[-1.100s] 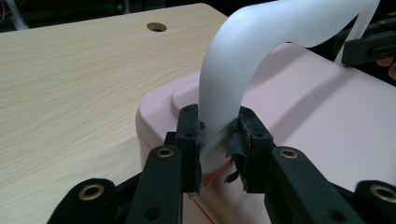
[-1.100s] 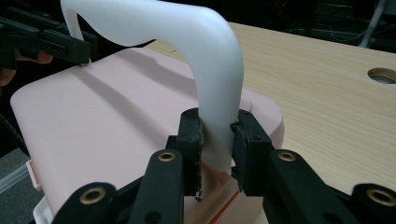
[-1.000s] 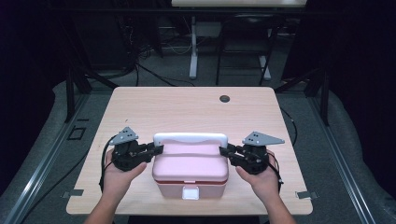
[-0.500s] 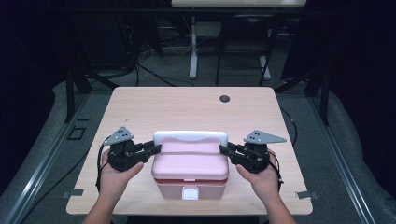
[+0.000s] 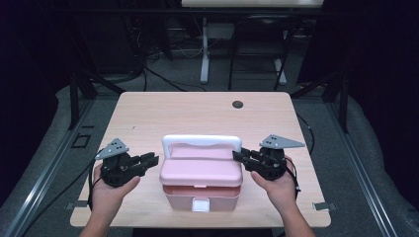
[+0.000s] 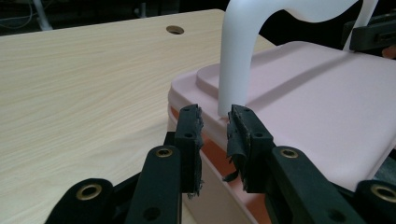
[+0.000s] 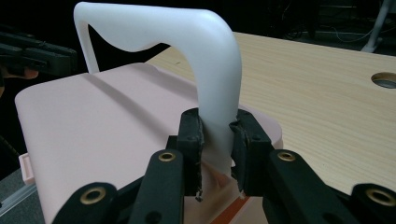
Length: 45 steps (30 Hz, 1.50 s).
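A pink lidded box (image 5: 201, 173) with a white arched handle (image 5: 201, 140) stands near the table's front edge. My right gripper (image 5: 238, 155) is shut on the handle's right leg; the right gripper view has that leg (image 7: 205, 51) pinched between my jaws (image 7: 215, 133), above the pink lid (image 7: 102, 126). My left gripper (image 5: 150, 159) hangs just left of the box, apart from it. Its jaws (image 6: 215, 123) have just been closing and stand a narrow gap apart, with nothing between them. The handle's left leg (image 6: 238, 56) rises beyond their tips. An orange band shows under the lid's rim (image 6: 317, 102).
The wooden table (image 5: 197, 113) has a round cable hole (image 5: 238, 104) at the back right. A white latch (image 5: 200, 205) sits on the box's front wall. Behind the table stand dark desk legs and cables on the floor.
My left gripper has drawn back to the left, off the handle's left leg and away from the box. The right gripper and the box have stayed put.
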Tool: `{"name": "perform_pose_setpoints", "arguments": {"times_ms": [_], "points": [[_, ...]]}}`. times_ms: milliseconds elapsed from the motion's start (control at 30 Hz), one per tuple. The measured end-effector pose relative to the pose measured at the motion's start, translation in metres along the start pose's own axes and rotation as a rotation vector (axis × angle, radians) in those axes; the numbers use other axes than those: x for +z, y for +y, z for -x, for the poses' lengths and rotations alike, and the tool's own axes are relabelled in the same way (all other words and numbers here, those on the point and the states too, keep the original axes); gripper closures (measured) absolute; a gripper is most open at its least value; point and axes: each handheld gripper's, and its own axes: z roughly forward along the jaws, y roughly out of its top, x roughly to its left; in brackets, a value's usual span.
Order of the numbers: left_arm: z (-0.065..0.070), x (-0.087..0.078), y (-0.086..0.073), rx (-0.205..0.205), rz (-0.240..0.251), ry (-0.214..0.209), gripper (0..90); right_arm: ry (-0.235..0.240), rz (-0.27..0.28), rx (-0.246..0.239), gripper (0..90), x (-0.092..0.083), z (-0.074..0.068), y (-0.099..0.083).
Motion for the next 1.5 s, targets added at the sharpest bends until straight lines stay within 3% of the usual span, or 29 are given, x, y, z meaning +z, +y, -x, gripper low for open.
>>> {"name": "perform_pose_setpoints", "arguments": {"times_ms": [267,400,600,933,1167,1500], "points": [[0.000,-0.014,-0.016,0.015,-0.001,-0.020,89.4,0.003,0.004,0.008,74.2,0.000,0.001,0.002],[0.003,-0.014,-0.023,0.029,-0.027,-0.021,89.9,0.002,0.006,0.005,74.1,0.000,0.001,0.002],[0.012,-0.010,-0.035,0.038,-0.064,-0.057,90.0,0.002,0.006,0.007,74.2,0.000,0.001,0.002],[0.022,0.006,-0.041,0.056,-0.109,-0.097,90.0,0.005,0.006,0.011,74.2,0.000,0.001,0.003],[0.030,0.016,-0.038,0.064,-0.116,-0.135,90.0,0.004,0.005,0.007,74.2,0.000,0.001,0.002],[0.035,0.022,-0.037,0.077,-0.114,-0.147,90.0,0.006,0.000,0.010,74.1,0.001,0.001,0.001]]}}
